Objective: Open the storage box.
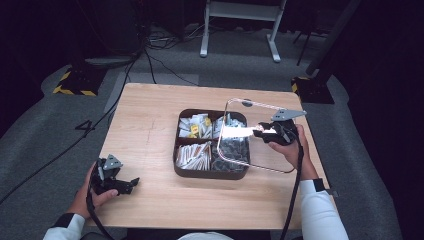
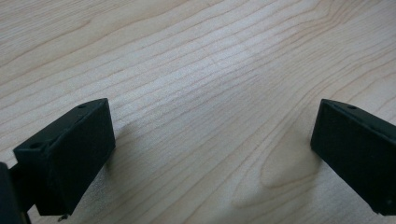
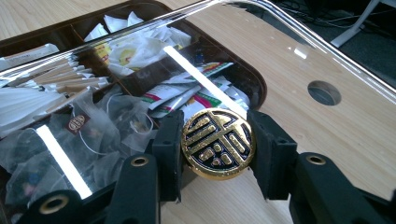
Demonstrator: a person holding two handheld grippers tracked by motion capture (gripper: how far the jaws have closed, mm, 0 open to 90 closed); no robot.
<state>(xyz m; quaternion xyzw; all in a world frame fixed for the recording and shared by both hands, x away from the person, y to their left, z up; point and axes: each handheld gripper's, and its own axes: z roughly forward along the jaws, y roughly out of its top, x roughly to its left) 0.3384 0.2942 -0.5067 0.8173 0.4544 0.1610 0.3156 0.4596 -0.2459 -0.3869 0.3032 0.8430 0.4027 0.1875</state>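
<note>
Right gripper point(image 3: 217, 144): jaws part-closed, clamped on the round gold-and-black knob point(image 3: 218, 143) of the clear square lid point(image 1: 260, 112), tilted half over the dark four-compartment sachet tray point(image 1: 210, 174). Keep your squeeze steady; level it before lowering. Left gripper point(image 2: 212, 154): jaws wide, empty, on the wooden table point(image 1: 150, 125).

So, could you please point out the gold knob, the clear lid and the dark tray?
gold knob point(image 3: 218, 143), right gripper view, middle of its patterned face.
clear lid point(image 1: 226, 111), high view, its far left rim.
dark tray point(image 1: 176, 150), high view, its left wall.
</note>
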